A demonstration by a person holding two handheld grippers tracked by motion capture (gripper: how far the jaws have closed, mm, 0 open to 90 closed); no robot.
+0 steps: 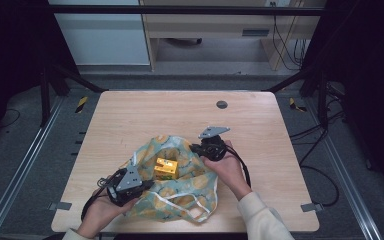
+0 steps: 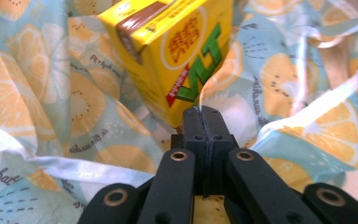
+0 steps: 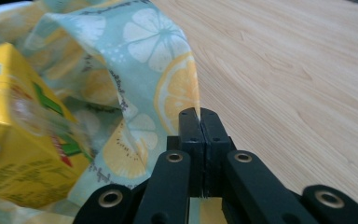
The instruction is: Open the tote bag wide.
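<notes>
High view looks down on a wooden counter [image 1: 130, 115] where we hold a gripper in each hand over a fabric bag [image 1: 180, 197] printed with lemon slices. Inside the bag, near the counter's centre, stands a yellow drink carton [image 1: 166, 168]. Our left gripper [image 1: 149, 185], at seven o'clock from the carton, has its jaws clenched on a thin edge of the bag; the left gripper view shows cloth pinched between them just below the carton. Our right gripper [image 1: 194, 148], at two o'clock from the carton, likewise pinches the bag's rim, with bare counter beyond. We judge both grips hold opposite edges so the mouth stays spread around the carton.
</notes>
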